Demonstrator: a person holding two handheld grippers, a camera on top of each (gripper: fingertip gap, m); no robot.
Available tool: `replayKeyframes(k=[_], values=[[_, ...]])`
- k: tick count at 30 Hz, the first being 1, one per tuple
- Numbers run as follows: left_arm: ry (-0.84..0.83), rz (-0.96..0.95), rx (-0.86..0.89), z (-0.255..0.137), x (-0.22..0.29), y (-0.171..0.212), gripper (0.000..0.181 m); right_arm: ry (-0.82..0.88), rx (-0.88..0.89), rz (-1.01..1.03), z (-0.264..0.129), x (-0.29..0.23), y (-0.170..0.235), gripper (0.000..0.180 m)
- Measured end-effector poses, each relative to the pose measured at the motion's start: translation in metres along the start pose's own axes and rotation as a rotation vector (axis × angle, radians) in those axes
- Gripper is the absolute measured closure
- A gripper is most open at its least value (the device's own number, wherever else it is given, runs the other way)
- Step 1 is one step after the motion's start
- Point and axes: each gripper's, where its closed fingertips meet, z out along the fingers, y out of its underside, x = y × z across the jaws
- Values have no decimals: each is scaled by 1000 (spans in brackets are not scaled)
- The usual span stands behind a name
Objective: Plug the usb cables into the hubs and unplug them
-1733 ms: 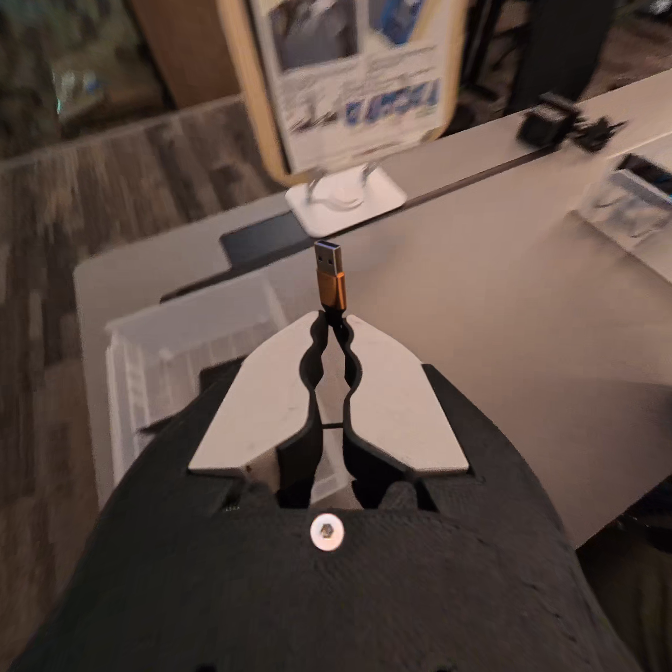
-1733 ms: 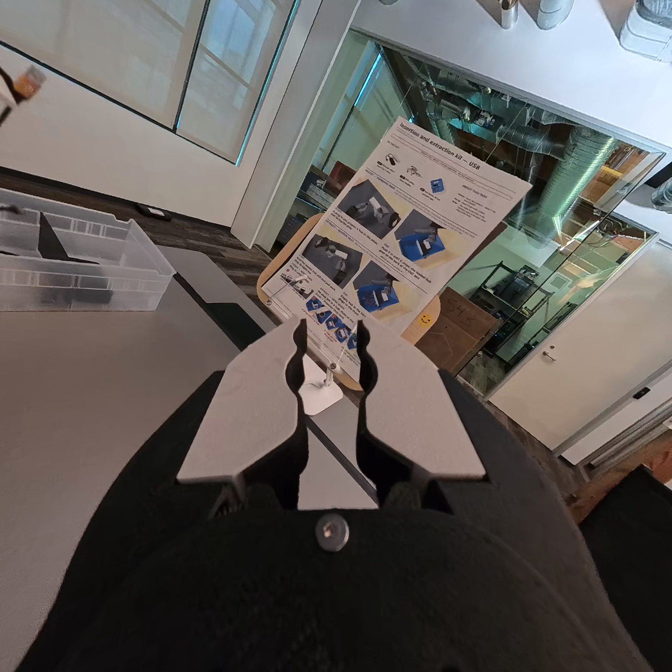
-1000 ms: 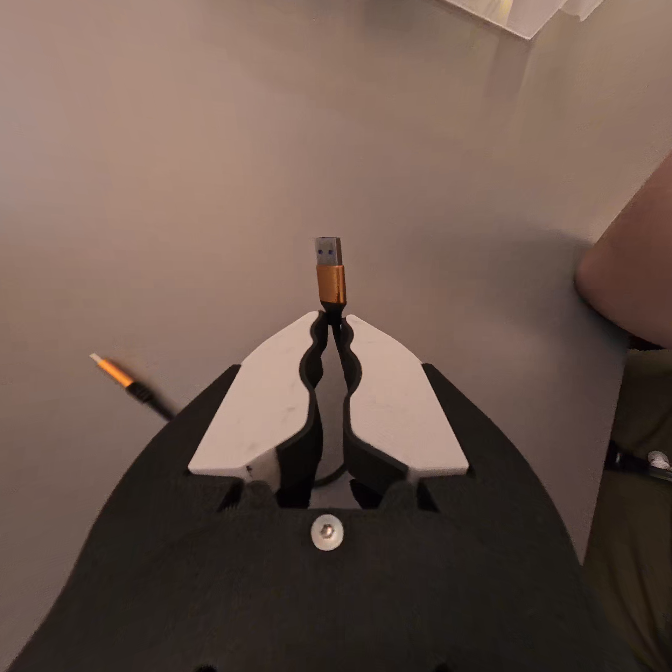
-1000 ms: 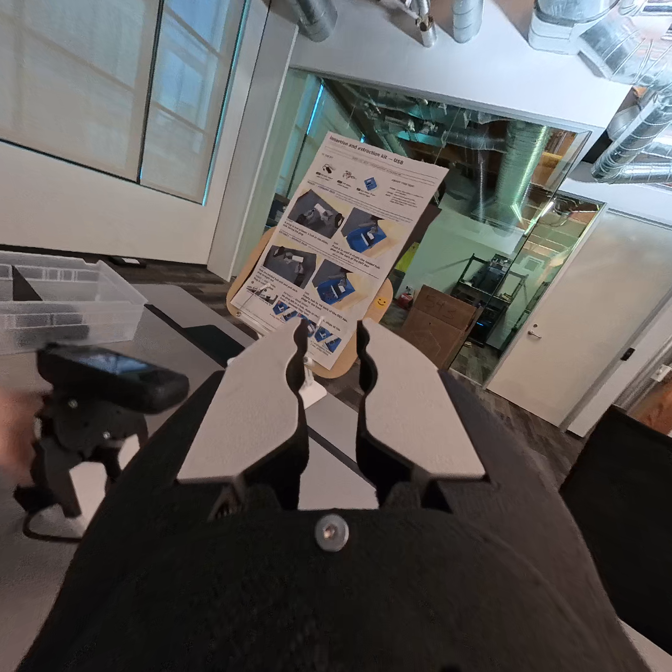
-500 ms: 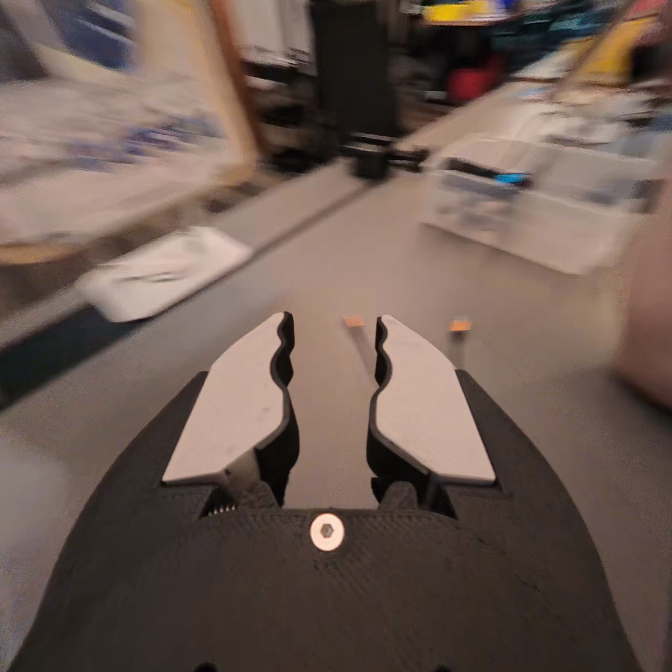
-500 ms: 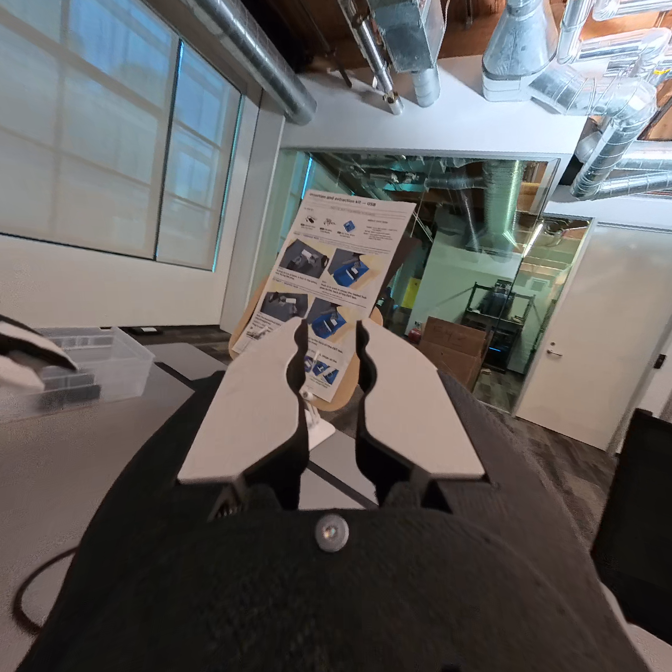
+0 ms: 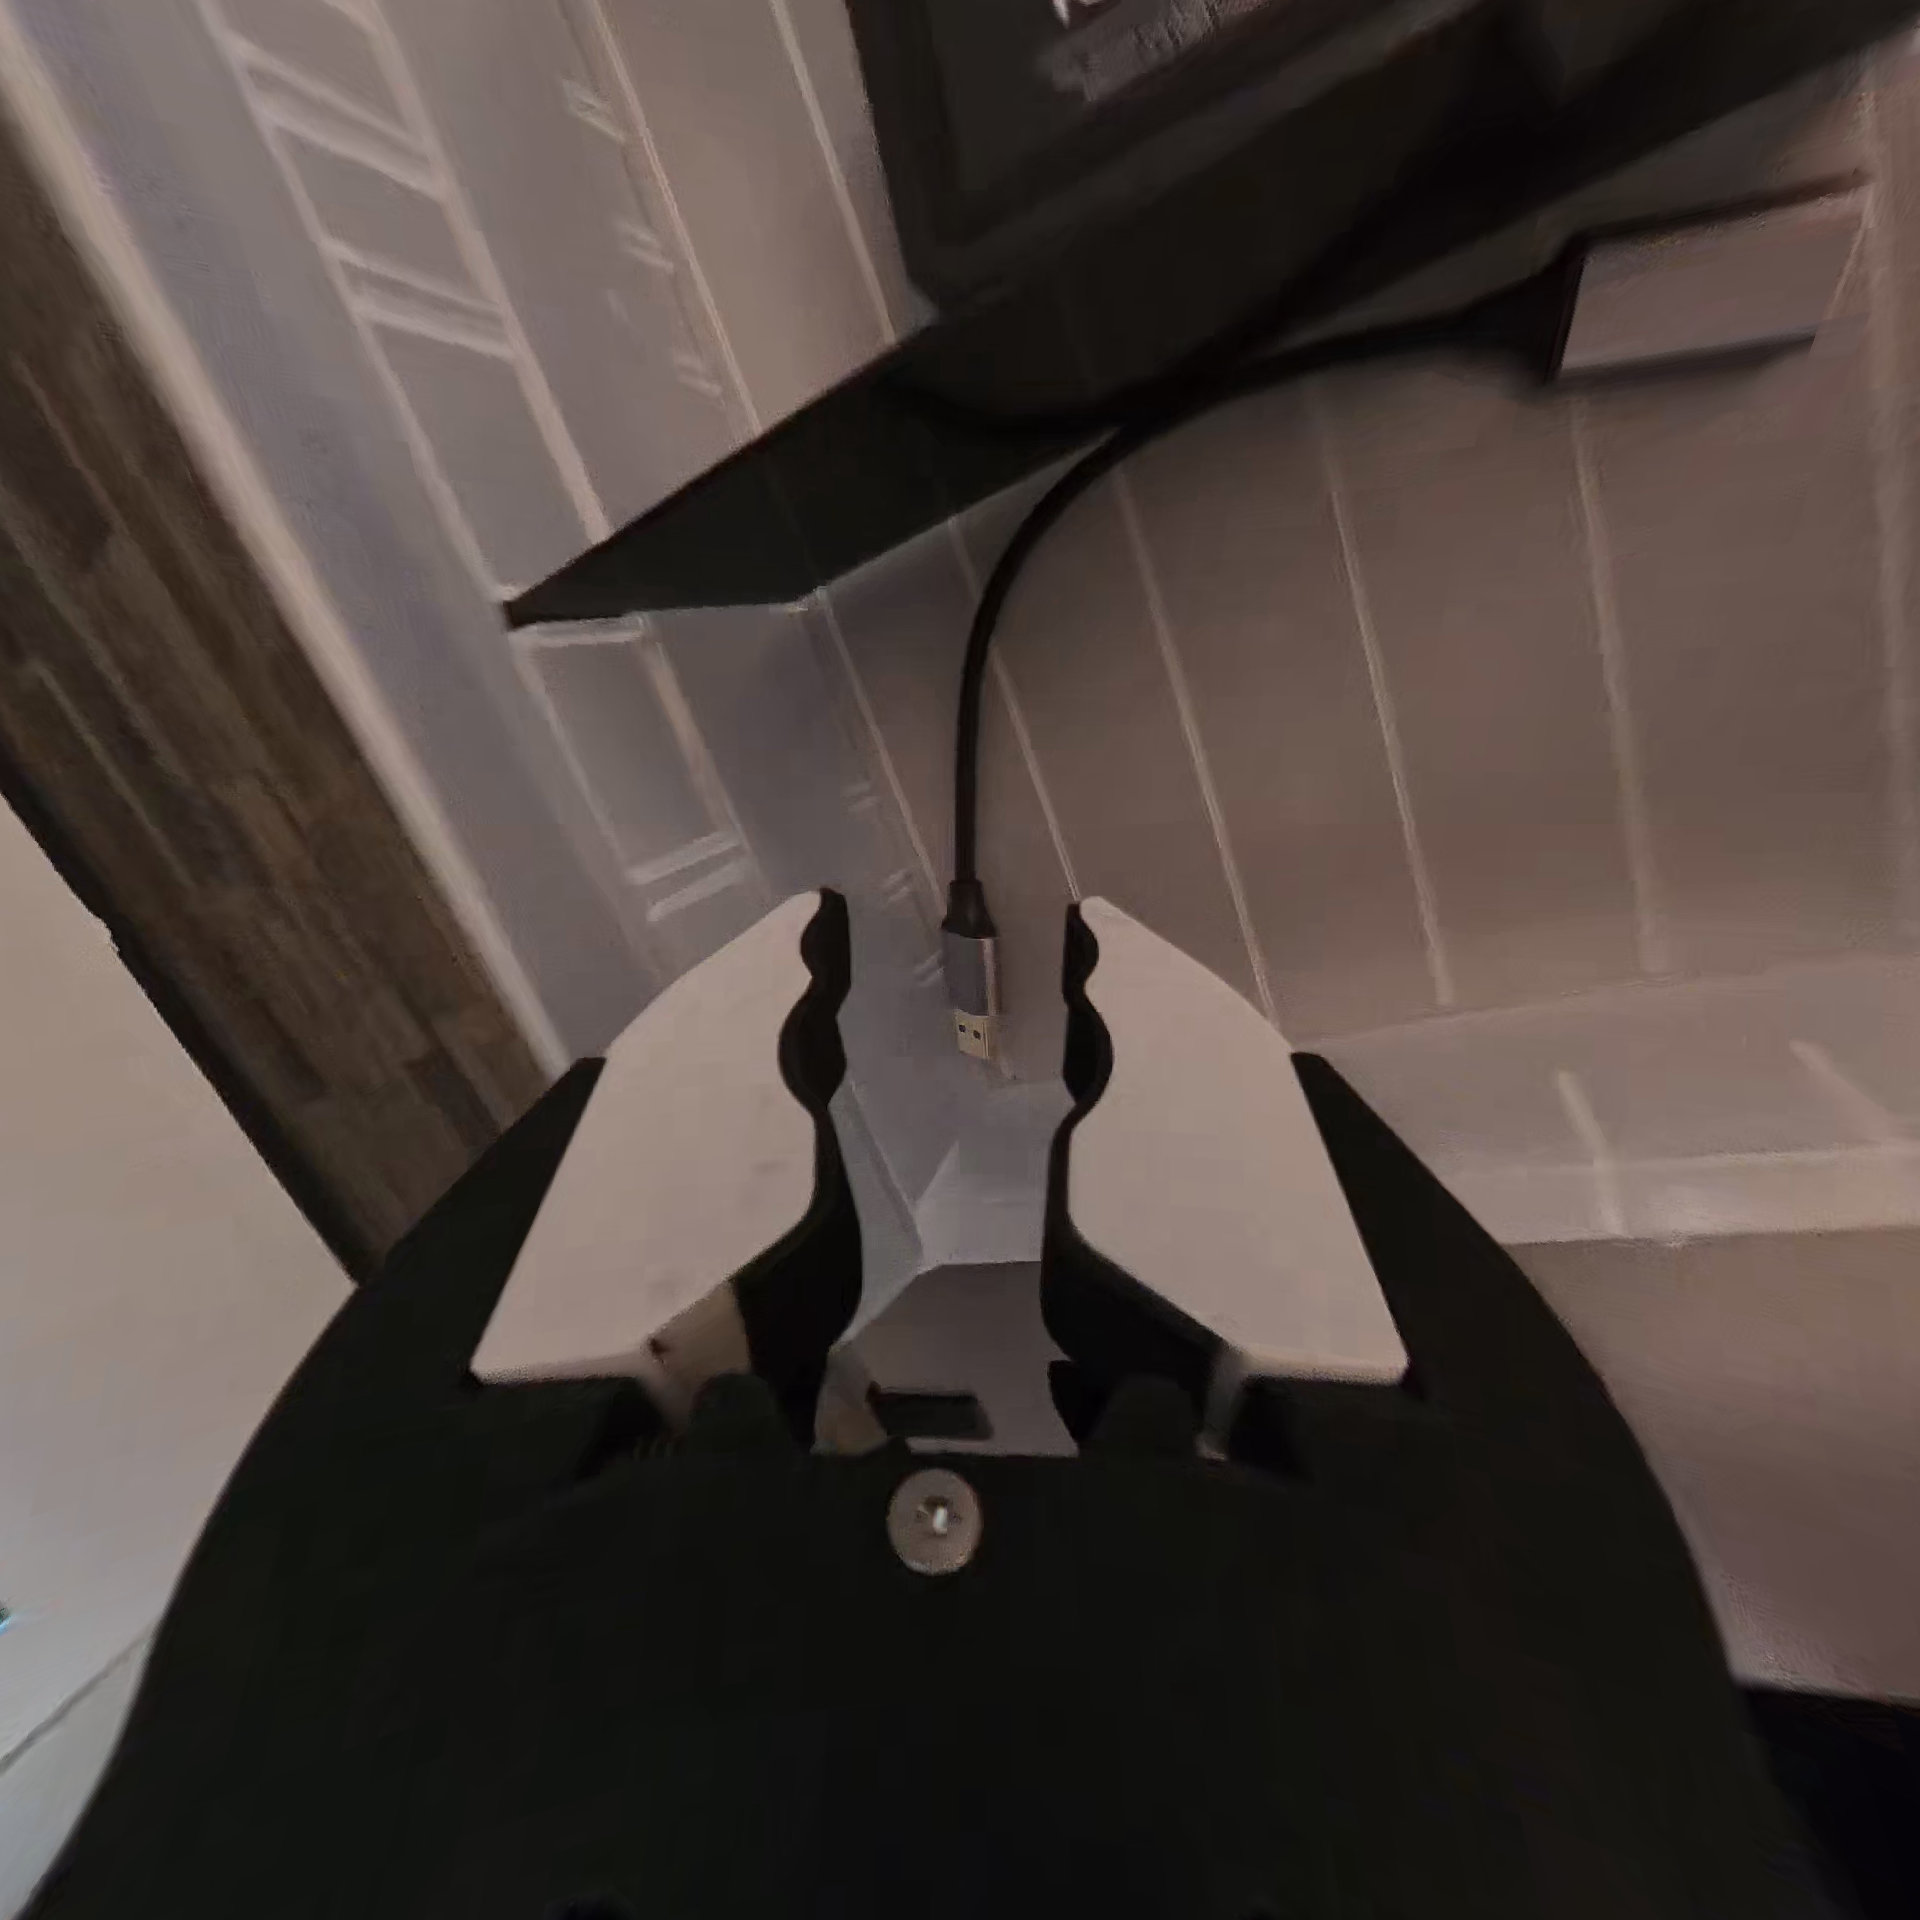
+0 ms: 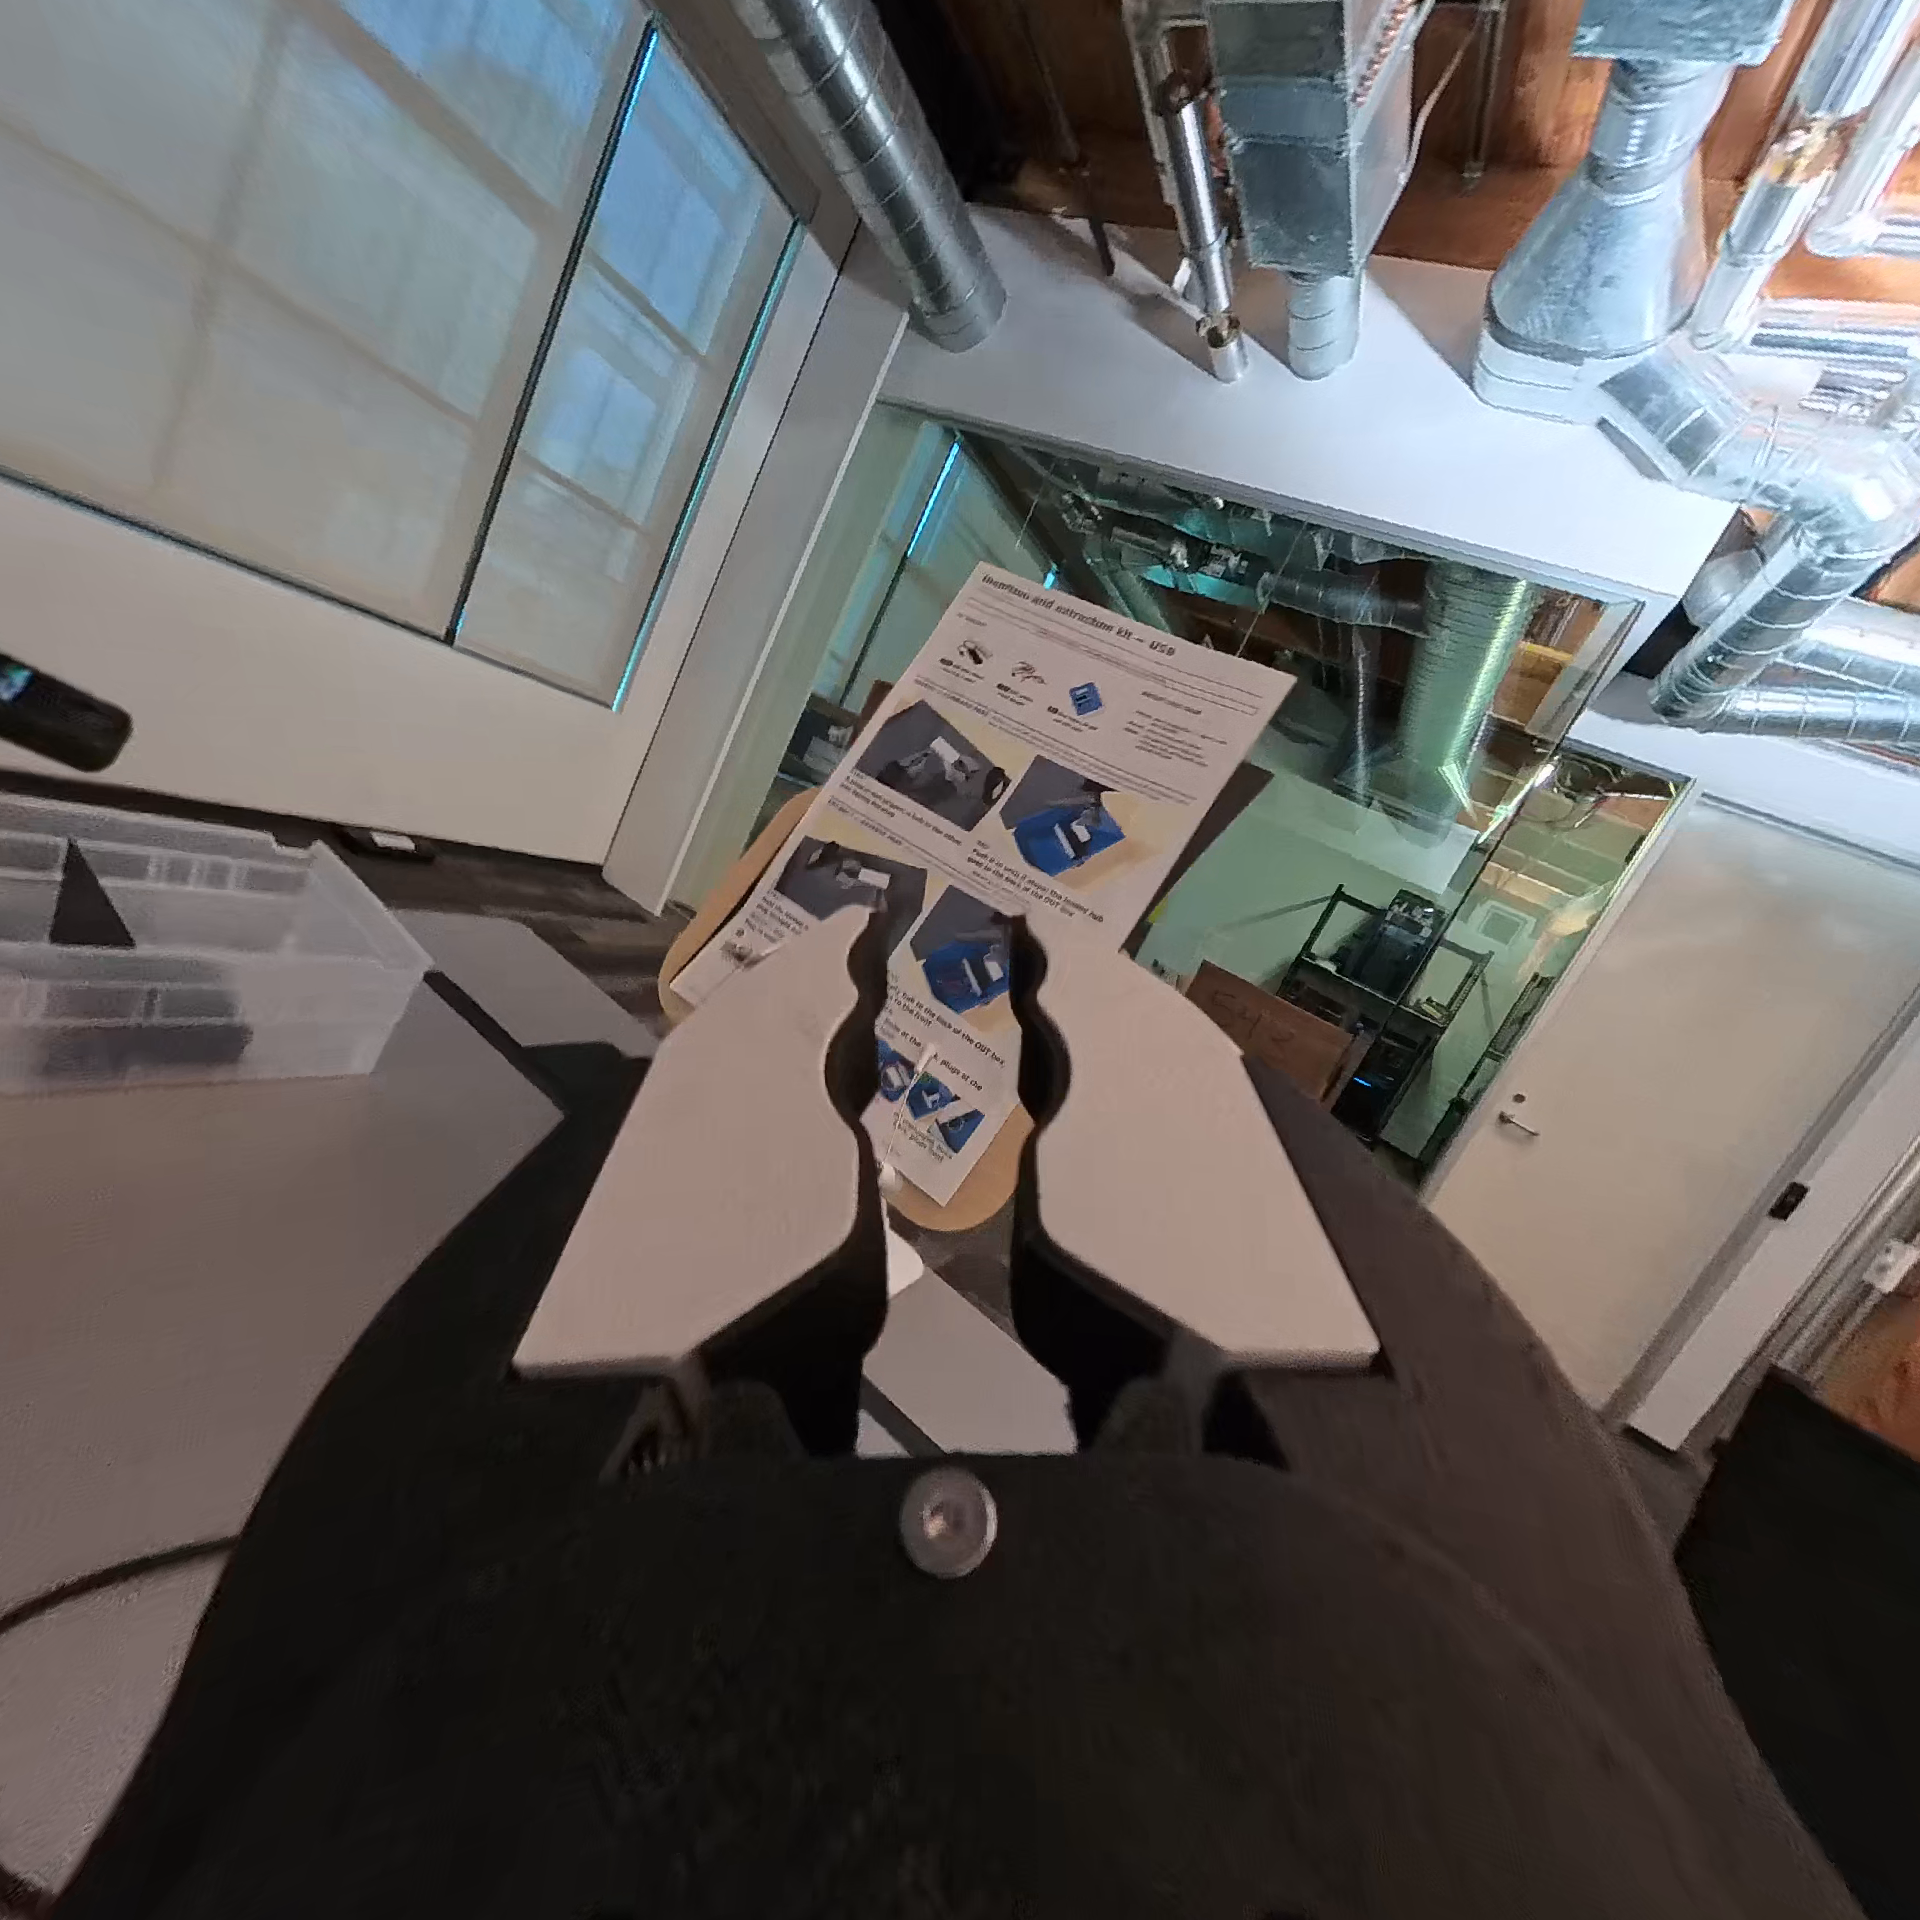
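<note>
In the left wrist view I look down into a clear plastic bin (image 7: 1455, 831). A USB plug with a grey shell (image 7: 971, 987) on a black cable (image 7: 977, 727) lies on the bin floor, pointing toward me. My left gripper (image 7: 953, 906) is open and empty, its fingertips on either side of that plug and apart from it. The cable runs up under a black flat box (image 7: 1143, 208) in the bin. My right gripper (image 8: 940, 923) is held up in the air above the table (image 8: 208, 1299), jaws a little apart and empty.
A black divider (image 7: 727, 540) stands in the bin. Wood floor (image 7: 156, 727) shows left of it. In the right wrist view the bin (image 8: 208, 987) stands at the left, an instruction sheet on a stand (image 8: 1039, 831) at the table's far edge, and a black cable (image 8: 83, 1590) lies on the table. Left tips to right tips: about 70 centimetres.
My left gripper let go of the orange USB plug over the table, opened, and swung to the clear bin over a grey plug. My right gripper only tilted and stayed empty.
</note>
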Motion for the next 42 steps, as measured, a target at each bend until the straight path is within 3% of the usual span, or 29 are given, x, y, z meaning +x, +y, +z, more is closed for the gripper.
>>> replayKeyframes(k=[1,8,13,15,23,28,36,42], values=[[3,48,-39,6,1,2,144,-9,-17,-24,2,-4,1,158],[-10,255,-178,35,1,-3,144,-25,-68,-97,6,-12,7,158],[52,243,-180,46,2,-13,157,-23,-85,-111,7,-11,11,158],[82,225,-171,47,0,-19,151,-32,-93,-117,8,-12,13,158],[231,238,-238,49,7,-20,161,-99,-129,-177,16,-28,20,158],[310,212,-223,48,16,-19,177,-127,-137,-212,17,-36,20,158],[223,242,-261,44,12,-9,178,-125,-123,-196,14,-33,20,158],[-29,295,-191,-14,-8,-29,178,-107,-119,-182,9,-26,21,158]])
